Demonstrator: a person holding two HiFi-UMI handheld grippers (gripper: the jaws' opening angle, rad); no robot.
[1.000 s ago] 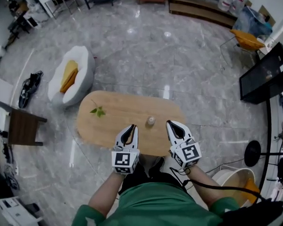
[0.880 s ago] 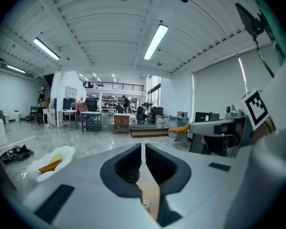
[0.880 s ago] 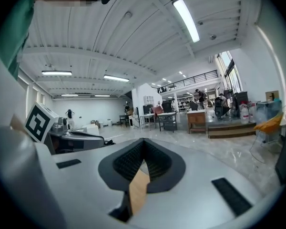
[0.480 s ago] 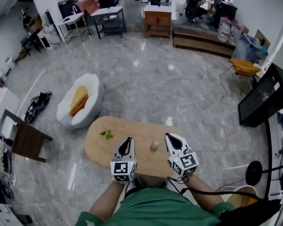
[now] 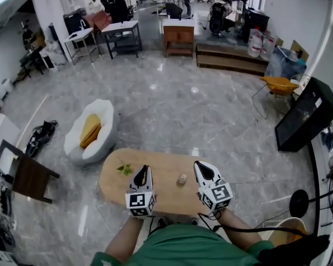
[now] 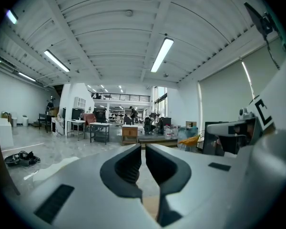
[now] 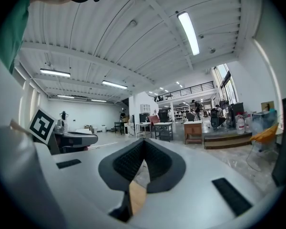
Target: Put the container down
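small tan container (image 5: 182,179) upright on oval wooden worktop (image 5: 166,165) — placement looks done; left gripper (image 5: 142,172), right gripper (image 5: 203,168) either side, clear of it, jaws together, empty.

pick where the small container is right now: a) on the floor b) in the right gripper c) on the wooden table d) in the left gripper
c: the small container stands on the wooden table between the left gripper and the right gripper, both shut with nothing in them.

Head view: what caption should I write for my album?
Small container on the oval wooden table, between the shut left gripper and shut right gripper.
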